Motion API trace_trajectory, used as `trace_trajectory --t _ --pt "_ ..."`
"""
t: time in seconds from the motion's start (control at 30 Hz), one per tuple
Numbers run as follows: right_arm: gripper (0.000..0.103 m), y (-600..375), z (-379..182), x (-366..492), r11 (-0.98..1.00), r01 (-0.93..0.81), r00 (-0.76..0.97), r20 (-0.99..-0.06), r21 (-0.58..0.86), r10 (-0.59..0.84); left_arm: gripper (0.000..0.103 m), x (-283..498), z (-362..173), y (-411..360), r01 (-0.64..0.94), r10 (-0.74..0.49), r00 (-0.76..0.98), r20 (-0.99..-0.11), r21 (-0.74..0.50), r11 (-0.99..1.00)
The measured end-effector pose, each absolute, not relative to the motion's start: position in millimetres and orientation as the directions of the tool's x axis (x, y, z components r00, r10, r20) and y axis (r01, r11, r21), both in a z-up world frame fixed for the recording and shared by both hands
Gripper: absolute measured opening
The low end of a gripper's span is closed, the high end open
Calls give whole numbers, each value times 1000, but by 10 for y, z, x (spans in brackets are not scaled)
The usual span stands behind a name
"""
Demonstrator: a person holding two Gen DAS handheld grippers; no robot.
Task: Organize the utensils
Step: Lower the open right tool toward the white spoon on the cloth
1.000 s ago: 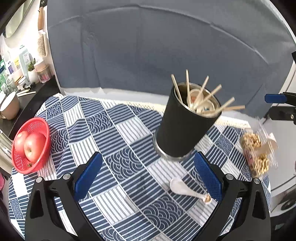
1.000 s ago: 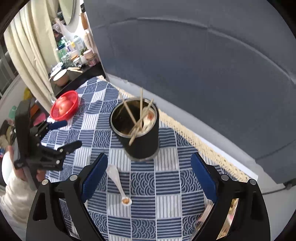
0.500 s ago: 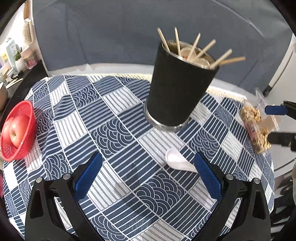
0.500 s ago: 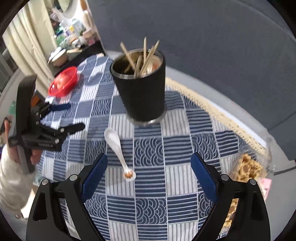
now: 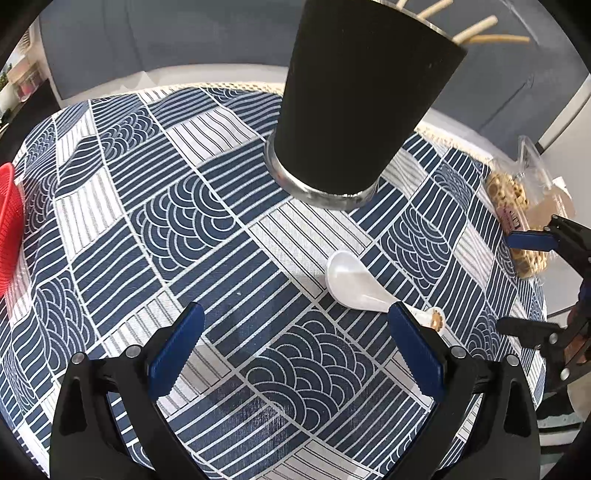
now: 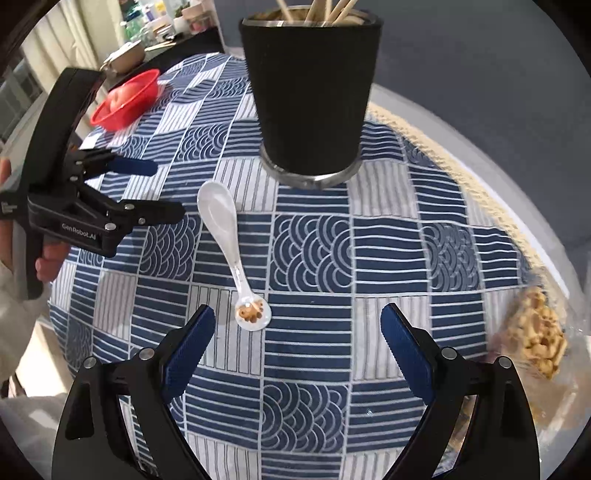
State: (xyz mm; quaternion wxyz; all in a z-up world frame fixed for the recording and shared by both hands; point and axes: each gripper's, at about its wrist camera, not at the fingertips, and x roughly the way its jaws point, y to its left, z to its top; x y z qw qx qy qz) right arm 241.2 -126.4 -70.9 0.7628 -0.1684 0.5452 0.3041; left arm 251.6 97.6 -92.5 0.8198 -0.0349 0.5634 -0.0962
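A white ceramic spoon (image 6: 221, 229) lies alone on the blue patterned tablecloth (image 6: 314, 251), just in front of the black utensil holder (image 6: 310, 92) that stands toward the table's far edge, chopsticks (image 6: 332, 9) already bristling from its mouth. That, as I read it, is the state of play: the chopsticks are sorted, the spoon is the one piece not yet put away, and nothing has been lifted. The spoon's bowl points toward the holder; its decorated handle end points toward me.

My right gripper (image 6: 297, 328) hangs above the cloth with its blue pads spread wide, empty, the spoon's handle end lying just left of the gap. My left gripper (image 5: 295, 325) is likewise spread wide and holds nothing; in its view the spoon's handle passes behind the right-hand pad, though I cannot tell if they touch.

A red basket (image 6: 127, 99) sits near the table's left edge, a snack packet (image 6: 535, 332) at its right edge.
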Motion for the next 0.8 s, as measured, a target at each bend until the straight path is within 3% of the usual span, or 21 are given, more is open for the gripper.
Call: trace_trajectory --t 0.4,0.6,0.63,0.73,0.8 --pt "87 -1155 -1099 2421 749 -651 192 -928 123 319 96 2724 -1065 875 180 -202 306 -930 -152 972" --pt "87 -1135 -1153 2366 750 -654 234 -916 100 327 72 2756 -1107 777 235 -263 245 -933 -206 950" --pt "87 -1126 -1164 2350 747 -659 240 -916 91 323 63 2760 -1109 762 242 -276 234 -932 -219 945" --pt "87 -1097 -1205 2317 738 -671 249 -918 67 309 16 2766 -1140 736 248 -312 203 -928 -260 933" --pt "87 -1089 -1234 2310 738 -673 255 -921 51 296 15 2764 -1154 757 240 -342 188 -921 -295 925"
